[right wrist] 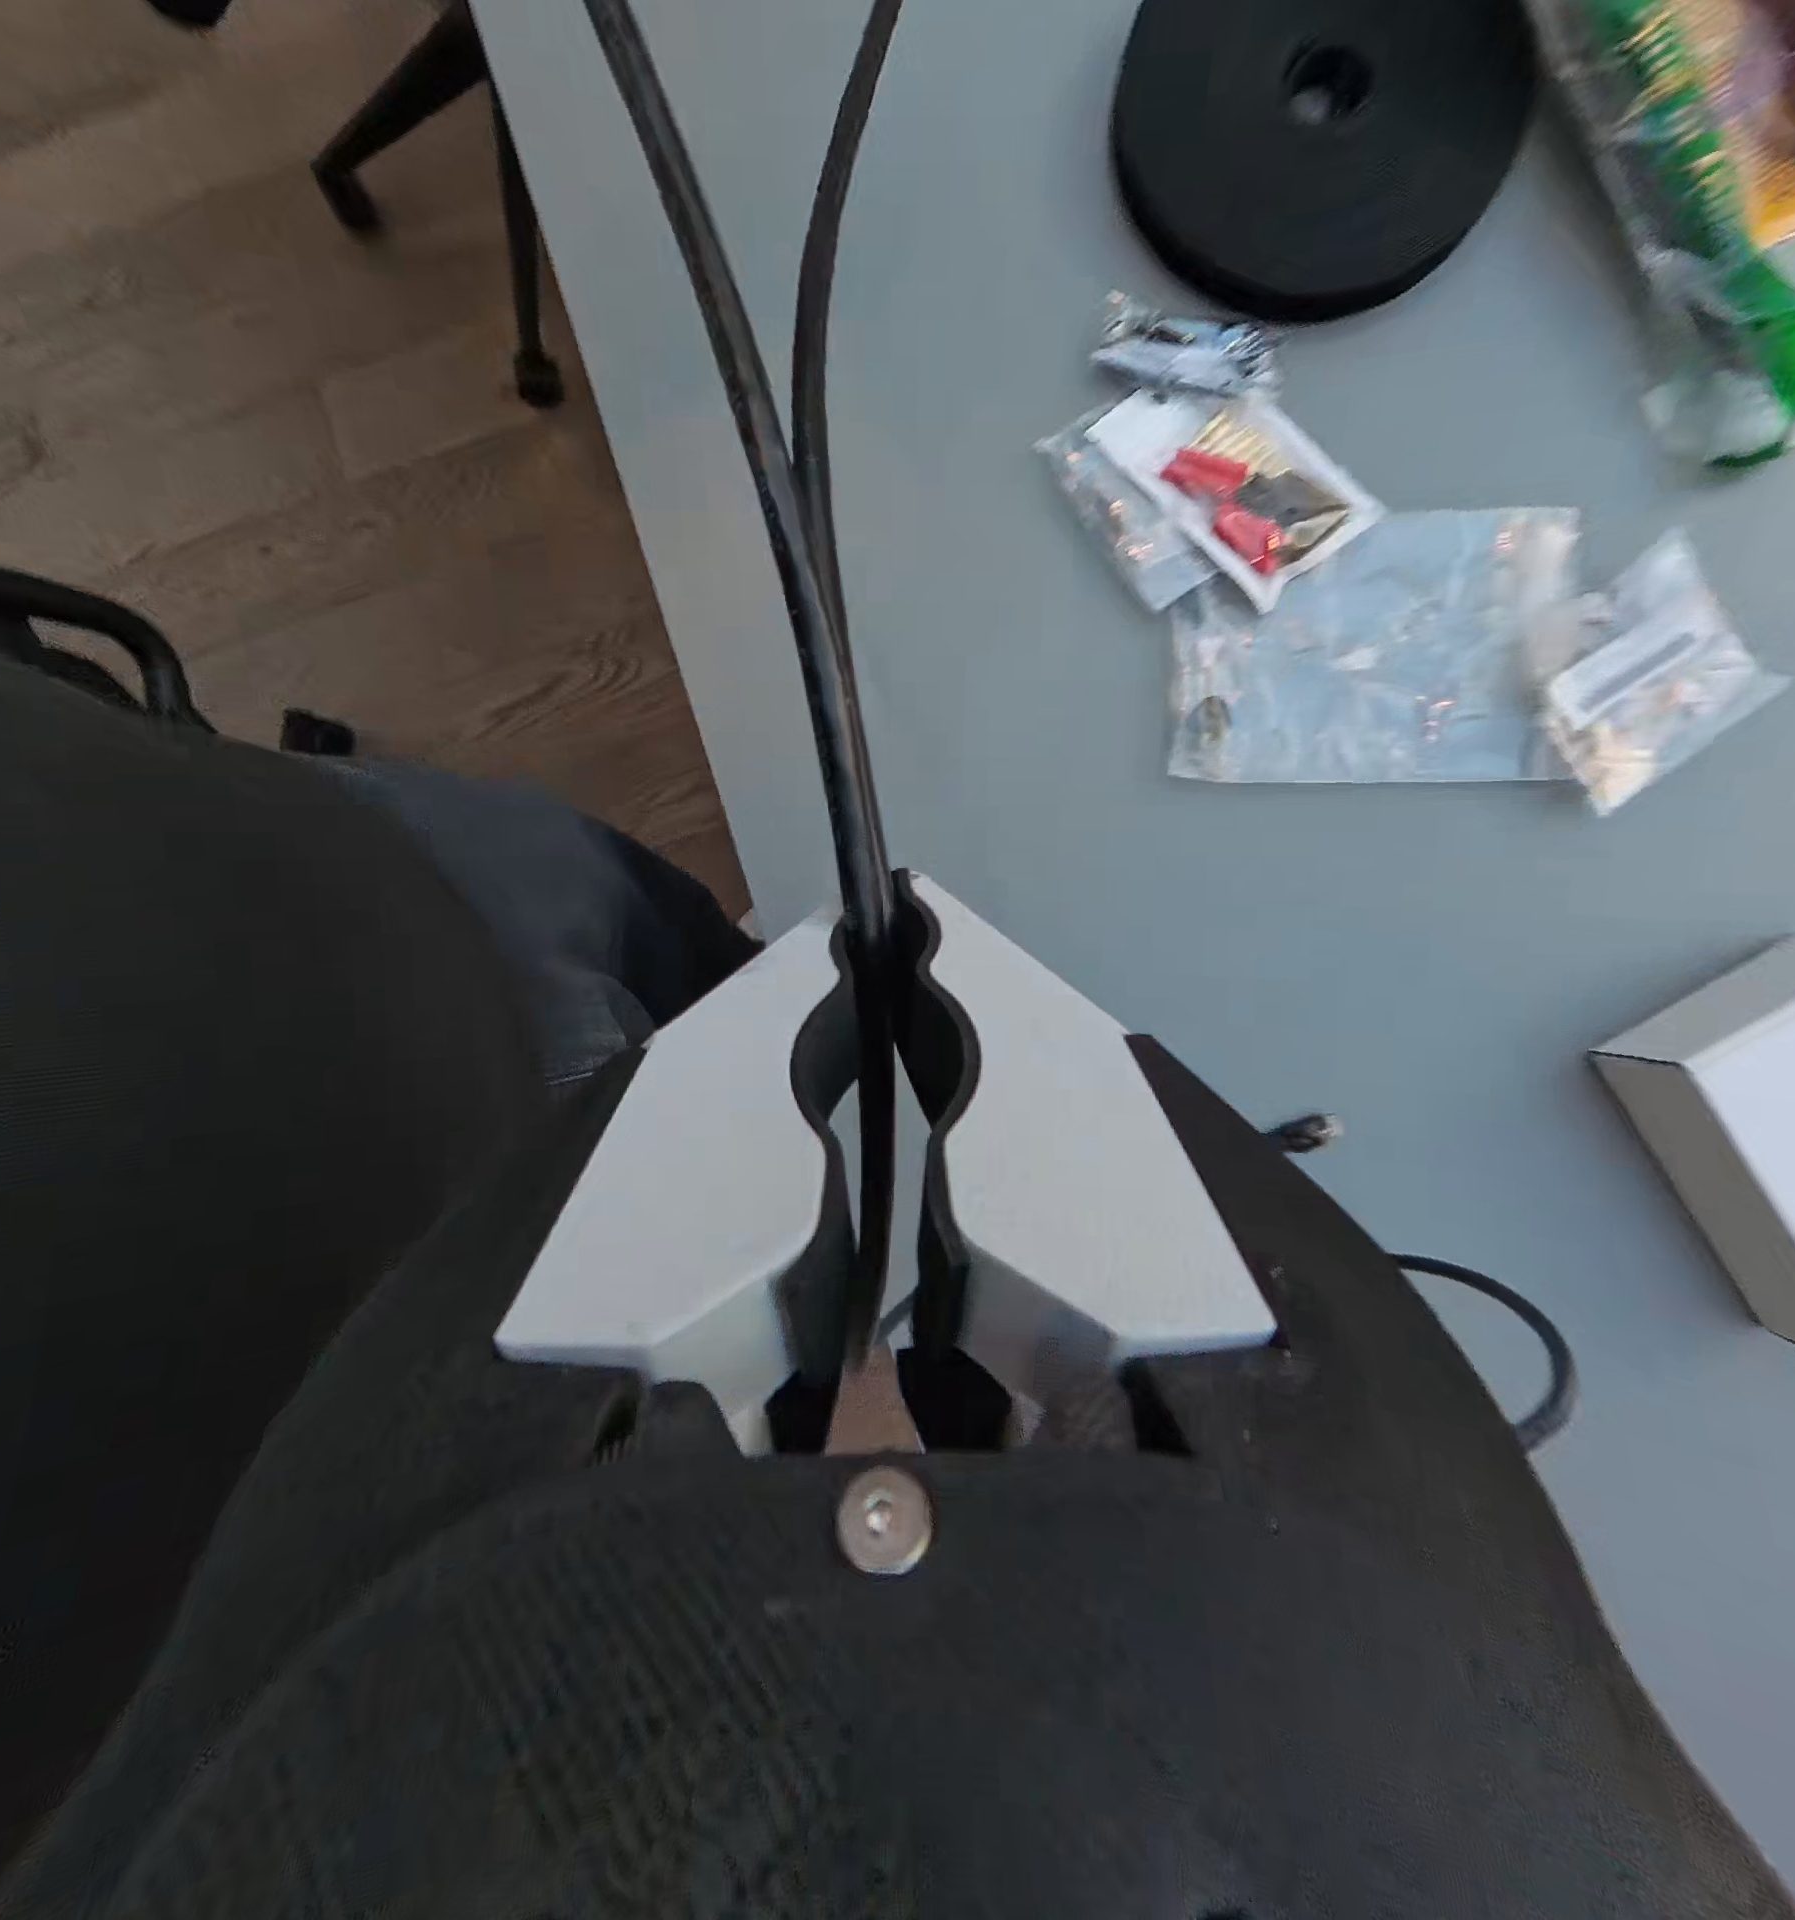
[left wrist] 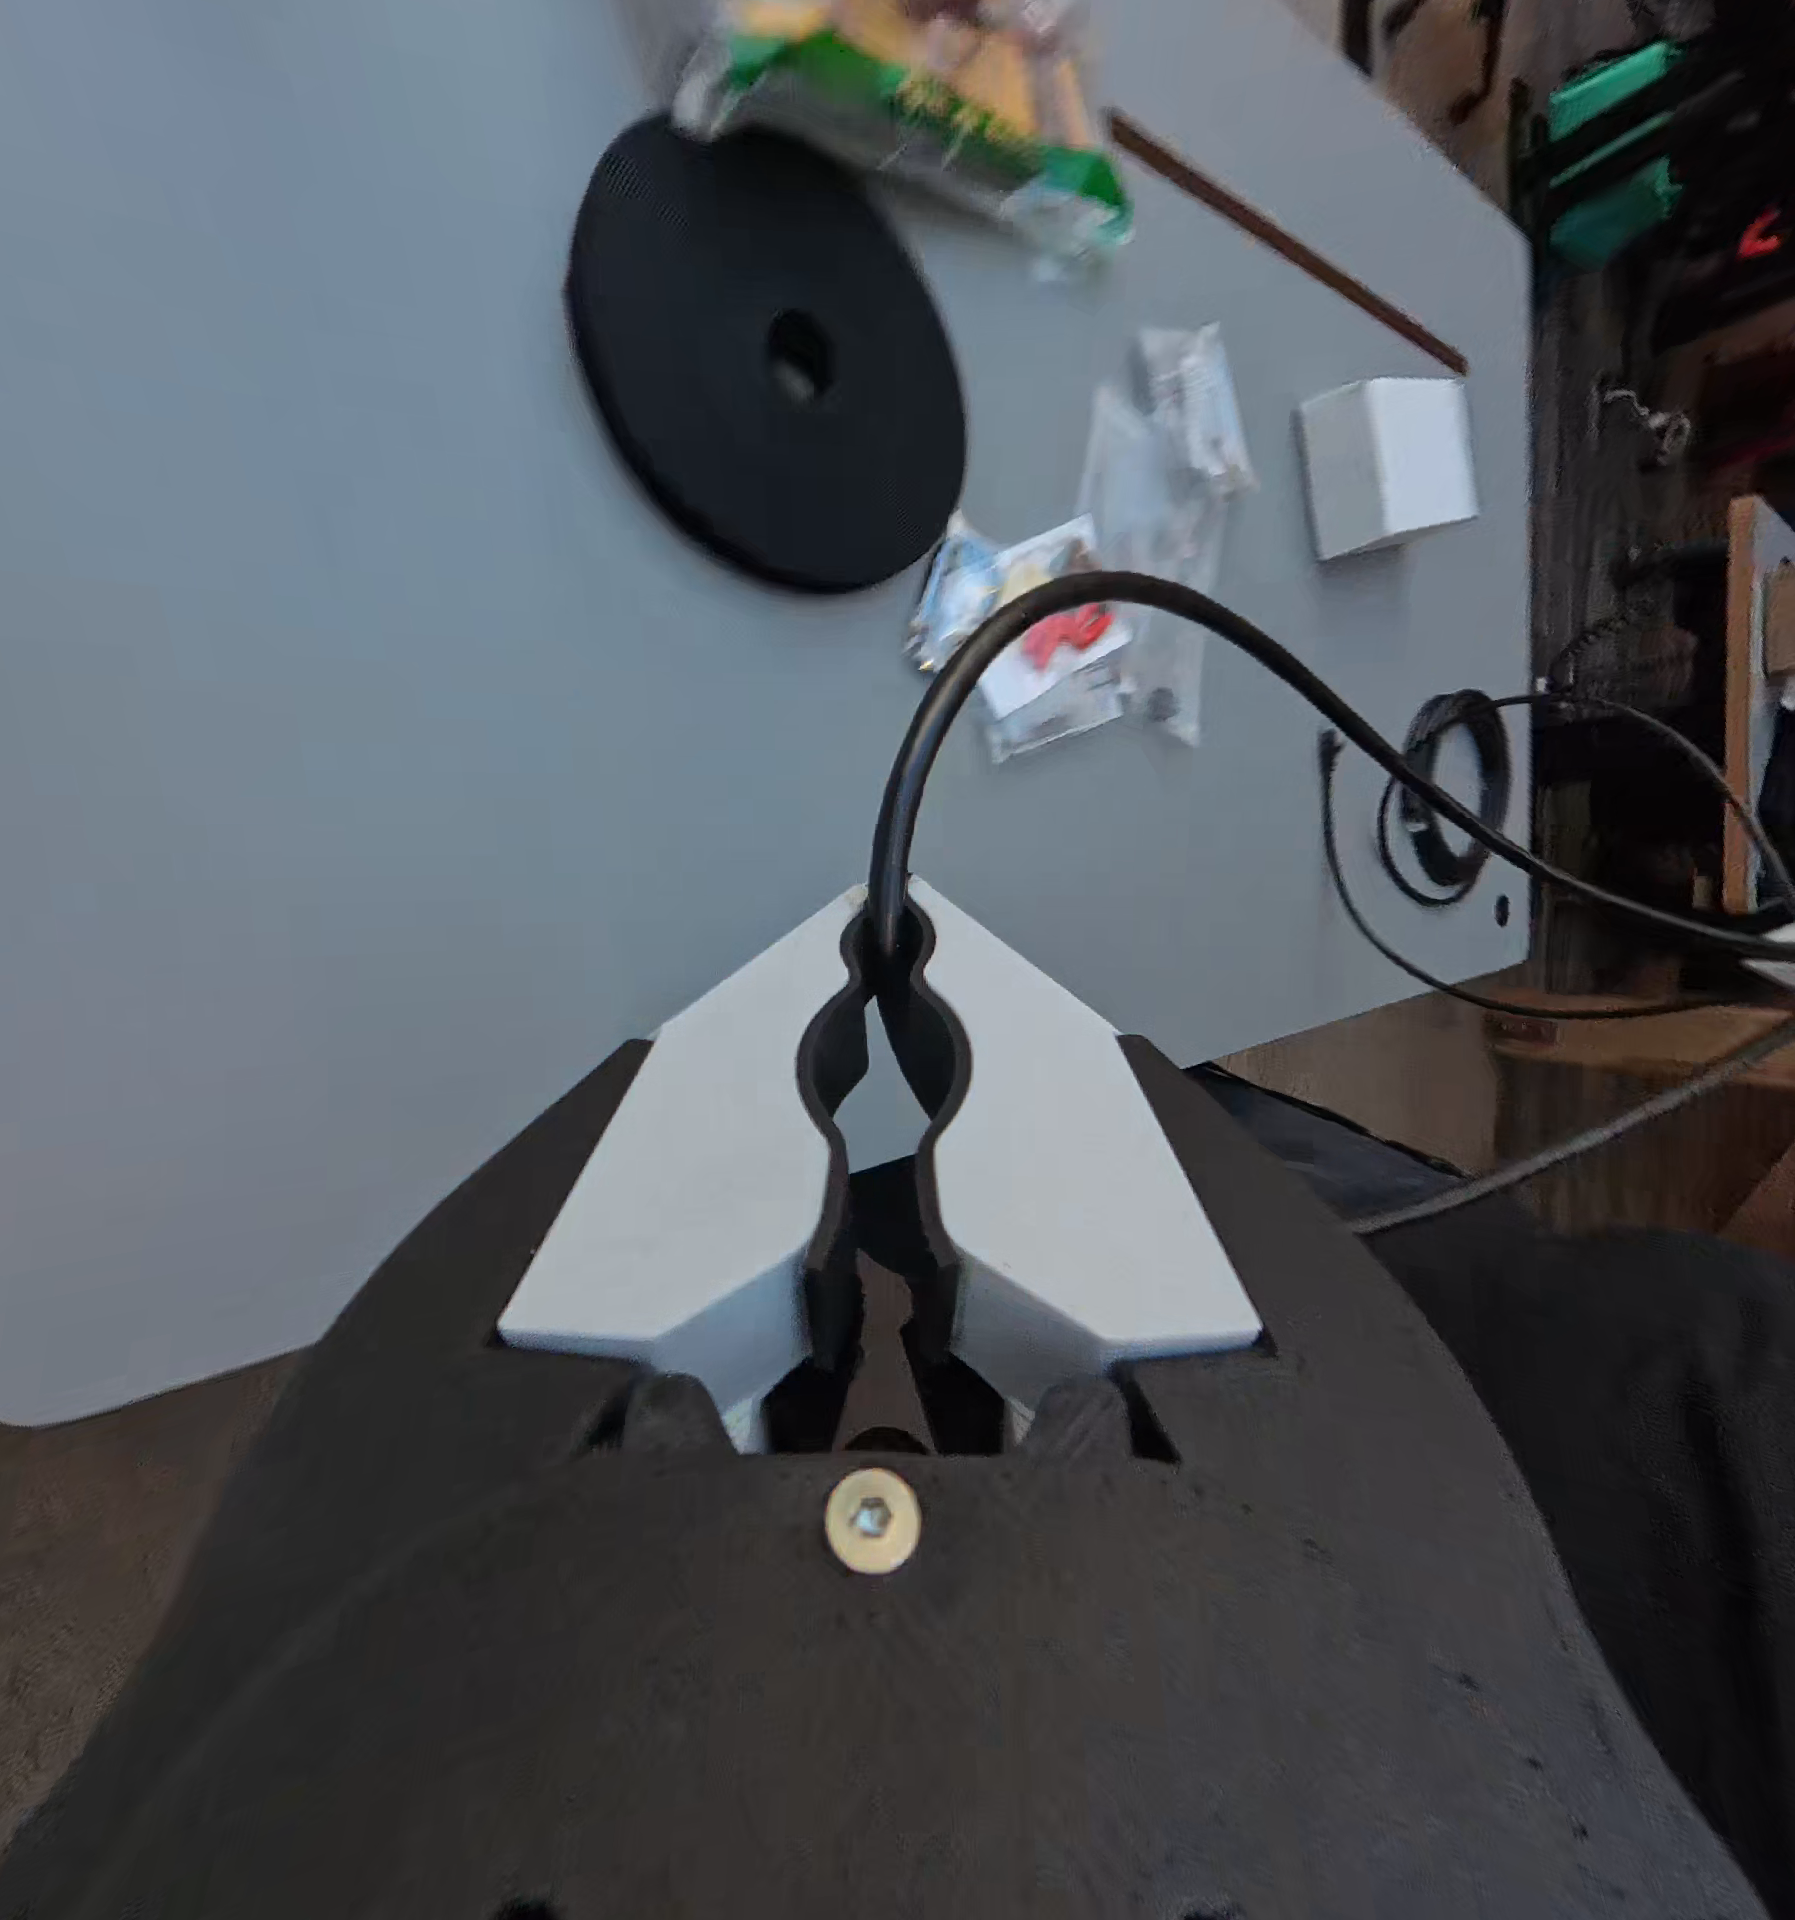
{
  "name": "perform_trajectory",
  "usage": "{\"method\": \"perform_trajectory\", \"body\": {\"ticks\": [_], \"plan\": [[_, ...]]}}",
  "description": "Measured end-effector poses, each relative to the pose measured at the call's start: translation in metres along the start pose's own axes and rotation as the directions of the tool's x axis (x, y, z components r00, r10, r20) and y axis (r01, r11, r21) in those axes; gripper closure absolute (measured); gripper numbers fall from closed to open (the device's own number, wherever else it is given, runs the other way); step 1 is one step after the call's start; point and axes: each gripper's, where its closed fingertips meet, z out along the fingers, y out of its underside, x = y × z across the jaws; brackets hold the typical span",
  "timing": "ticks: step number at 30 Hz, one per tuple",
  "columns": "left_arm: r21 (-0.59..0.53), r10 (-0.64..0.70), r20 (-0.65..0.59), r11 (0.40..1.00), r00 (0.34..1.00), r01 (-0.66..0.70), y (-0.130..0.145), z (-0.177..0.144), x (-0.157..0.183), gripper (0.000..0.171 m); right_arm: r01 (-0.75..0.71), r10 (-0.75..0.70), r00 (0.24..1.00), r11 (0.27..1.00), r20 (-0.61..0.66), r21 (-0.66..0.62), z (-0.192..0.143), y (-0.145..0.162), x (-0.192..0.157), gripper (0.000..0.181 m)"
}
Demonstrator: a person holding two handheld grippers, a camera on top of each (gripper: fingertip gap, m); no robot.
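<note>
Left wrist view: we are clamping our left tool [left wrist: 888,930] on a thin black rubber cable [left wrist: 1059,597] above the grey surface [left wrist: 249,623]; our right tool [right wrist: 877,925] is pinching two strands of it.

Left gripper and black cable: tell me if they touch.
Touching. The left wrist view shows the left gripper shut, its fingers pinching the black cable.

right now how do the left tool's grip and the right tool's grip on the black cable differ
The left tool pinches one strand of the black cable, which arcs off to the right. The right tool clamps two strands side by side, and they rise nearly straight ahead. Both tools are shut on it at the fingertips, above the grey table.
</note>
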Motion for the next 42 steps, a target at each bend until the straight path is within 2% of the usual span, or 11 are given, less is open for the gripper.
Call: {"method": "perform_trajectory", "body": {"ticks": [4,7,15,17,22,26,31,34,36,39,42], "plan": [[-0.004,-0.196,0.074,0.98,0.978,0.197,0.079,0.06,-0.086,0.171,0.108,-0.101,0.994,0.977,0.046,-0.183,0.068,0.035,-0.019,0.181],[0.008,-0.183,0.208,0.983,0.961,0.185,0.107,0.077,-0.13,0.171,0.16,-0.144,0.986,0.959,0.082,-0.235,0.115,0.048,-0.028,0.181],[0.004,-0.108,0.416,0.993,0.903,0.118,0.1,0.079,-0.202,0.171,0.146,-0.105,0.984,0.938,0.145,-0.313,0.214,0.051,-0.032,0.181],[0.04,-0.101,0.466,0.995,0.879,0.093,0.089,0.074,-0.212,0.149,0.11,-0.061,0.986,0.935,0.153,-0.337,0.229,0.05,-0.032,0.181],[0.207,-0.066,0.45,0.978,0.89,-0.033,0.055,0.049,-0.176,0.113,0.109,-0.062,0.988,0.931,0.143,-0.348,0.257,0.051,-0.029,0.181],[0.145,0.119,0.181,0.979,0.976,-0.146,0.082,0.103,-0.054,0.123,0.11,-0.059,0.983,0.95,0.176,-0.291,0.268,0.046,-0.033,0.173],[-0.044,0.421,0.049,0.907,0.906,-0.42,0.152,0.194,0.033,0.12,0.108,-0.105,0.969,0.994,0.225,0.003,0.238,0.005,-0.049,0.14],[-0.128,0.471,0.027,0.877,0.882,-0.464,0.181,0.22,0.034,0.119,0.069,-0.149,0.971,0.922,0.186,0.38,0.168,-0.047,-0.048,0.136],[-0.082,0.451,0.026,0.89,0.892,-0.448,0.178,0.222,0.034,0.129,-0.004,-0.092,0.981,0.866,0.169,0.5,0.114,-0.061,-0.034,0.134],[-0.07,0.434,0.015,0.899,0.901,-0.432,0.176,0.221,0.032,0.135,-0.038,-0.043,0.99,0.84,0.137,0.541,0.036,-0.03,-0.01,0.146],[-0.04,0.453,0.033,0.891,0.891,-0.452,0.175,0.221,0.028,0.143,0.06,-0.069,0.998,0.913,0.009,0.404,0.011,0.067,0.012,0.156]]}}
